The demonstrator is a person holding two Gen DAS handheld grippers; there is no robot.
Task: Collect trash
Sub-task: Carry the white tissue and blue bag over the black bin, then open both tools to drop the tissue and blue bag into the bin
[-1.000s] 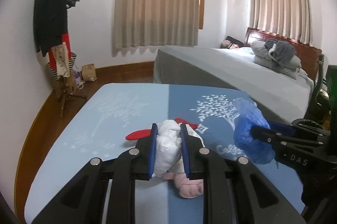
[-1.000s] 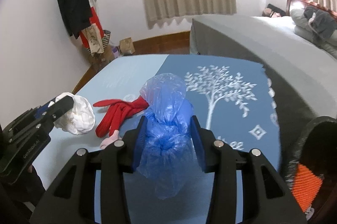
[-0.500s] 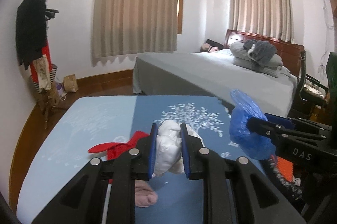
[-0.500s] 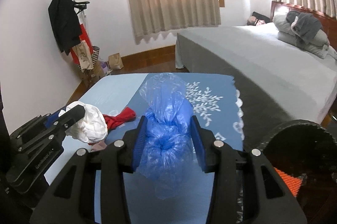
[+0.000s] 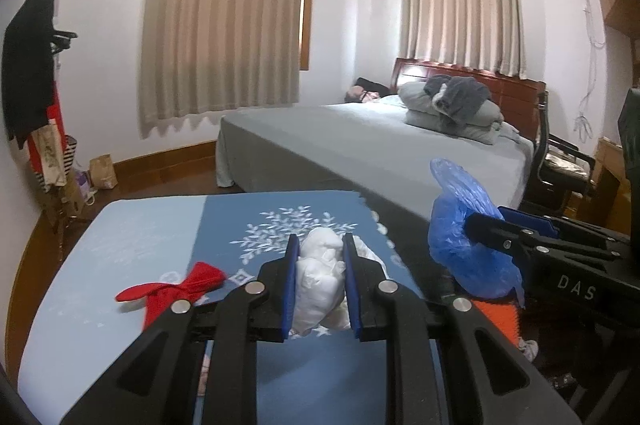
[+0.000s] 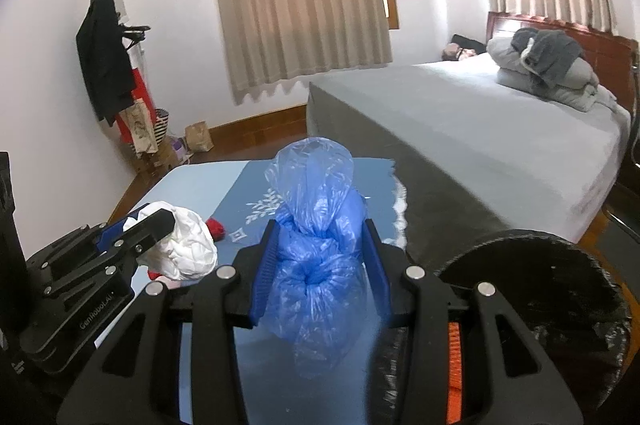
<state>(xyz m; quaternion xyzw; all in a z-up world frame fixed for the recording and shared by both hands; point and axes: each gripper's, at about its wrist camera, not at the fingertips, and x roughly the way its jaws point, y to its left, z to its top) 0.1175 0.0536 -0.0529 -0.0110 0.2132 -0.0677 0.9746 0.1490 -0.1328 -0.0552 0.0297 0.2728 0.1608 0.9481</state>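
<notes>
Black bin [image 6: 560, 265] partly behind fingers [image 6: 374, 261]

Ahead of both grippers the blue-clothed surface [image 5: 132, 237] lies mostly bare, open on its pale left half and across the tree print. A red cloth [image 5: 176, 285] lies on it left of the left gripper [image 5: 319, 279], whose fingers [image 5: 290, 281] are filled by a white crumpled wad [image 5: 320, 281]. The right gripper [image 6: 320, 261] is just beside it on the right, its blue plastic bag [image 6: 316, 237] bulging between them, so the gap between the two tools is narrow. A black bin [image 6: 532, 285] with an orange strip stands low at the right, close under the right gripper. The bed [image 6: 460, 129] closes off the far right side; a coat rack [image 6: 108, 65] and a paper bag [image 6: 199, 141] stand along the left wall, well apart.
</notes>
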